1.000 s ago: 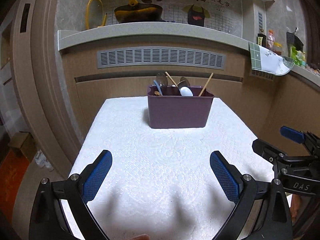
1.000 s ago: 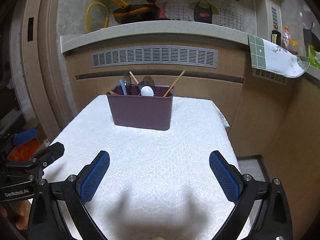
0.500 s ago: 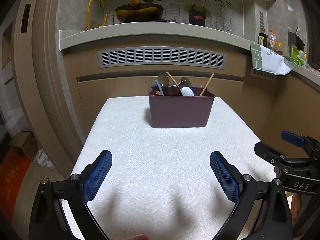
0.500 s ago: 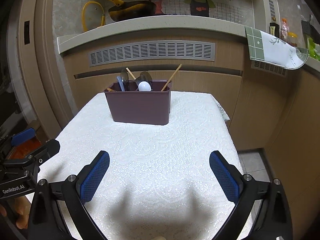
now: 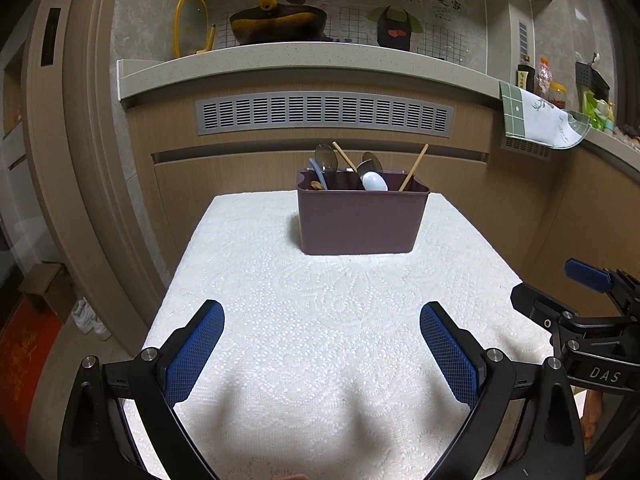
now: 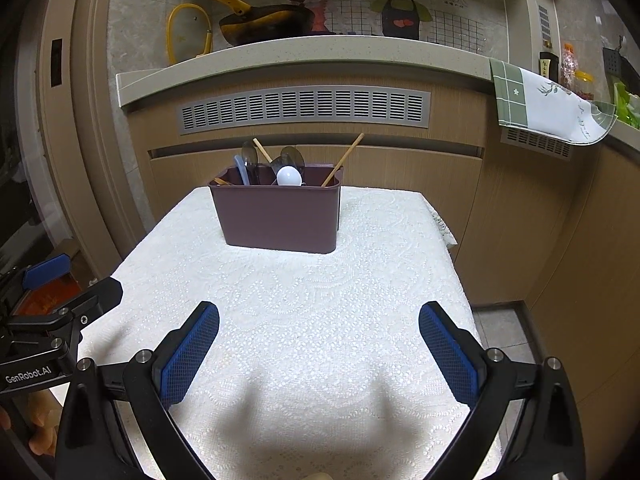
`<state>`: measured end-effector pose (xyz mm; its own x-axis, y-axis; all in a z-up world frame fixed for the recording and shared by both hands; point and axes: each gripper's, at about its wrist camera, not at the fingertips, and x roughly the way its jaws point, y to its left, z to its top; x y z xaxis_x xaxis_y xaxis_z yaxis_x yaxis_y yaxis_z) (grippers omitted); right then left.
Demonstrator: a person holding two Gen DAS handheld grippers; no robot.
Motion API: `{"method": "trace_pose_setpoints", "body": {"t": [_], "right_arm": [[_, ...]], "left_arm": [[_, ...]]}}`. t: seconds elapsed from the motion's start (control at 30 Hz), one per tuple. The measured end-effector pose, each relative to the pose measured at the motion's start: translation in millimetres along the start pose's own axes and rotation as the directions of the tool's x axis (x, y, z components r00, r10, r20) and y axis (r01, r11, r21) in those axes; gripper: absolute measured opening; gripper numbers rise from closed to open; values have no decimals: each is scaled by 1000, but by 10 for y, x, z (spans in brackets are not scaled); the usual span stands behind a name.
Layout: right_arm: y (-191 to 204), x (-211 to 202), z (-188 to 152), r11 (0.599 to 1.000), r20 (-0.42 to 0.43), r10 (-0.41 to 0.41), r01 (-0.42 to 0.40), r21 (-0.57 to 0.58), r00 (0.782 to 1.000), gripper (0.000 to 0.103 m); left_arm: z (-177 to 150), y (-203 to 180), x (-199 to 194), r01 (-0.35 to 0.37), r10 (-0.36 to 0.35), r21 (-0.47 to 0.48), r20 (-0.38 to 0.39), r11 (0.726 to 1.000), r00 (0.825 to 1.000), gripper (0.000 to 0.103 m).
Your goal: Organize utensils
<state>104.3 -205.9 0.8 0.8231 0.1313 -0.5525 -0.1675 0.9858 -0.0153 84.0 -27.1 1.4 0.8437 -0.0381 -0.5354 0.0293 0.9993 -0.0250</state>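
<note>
Utensils (image 5: 352,170) standing in a maroon bin (image 5: 360,220) on a white cloth (image 5: 320,320).
Spoons and chopsticks lean inside; left gripper (image 5: 322,346) and right gripper (image 6: 319,344) both spread wide, empty.

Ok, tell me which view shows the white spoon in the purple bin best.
The right wrist view: the white spoon shows its whole round bowl above the purple bin rim. In the left wrist view the spoon looks oval and partly cut off by the bin rim.
</note>
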Motion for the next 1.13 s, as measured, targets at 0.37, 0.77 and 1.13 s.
{"method": "trace_pose_setpoints", "body": {"t": [0.37,0.77,1.13], "right_arm": [[4,18,-6,1000,-4,0,0,0,1000,100],[-3,15,-12,1000,-3,3,-3,8,1000,101],[-3,14,-16,1000,-5,6,-6,9,1000,102]], "left_arm": [[-11,14,3,-3,3,-1,0,1000,1000,98],[-16,17,7,-6,6,1,-3,1000,1000,98],[-35,5,7,-20,20,15,2,1000,1000,98]]}}
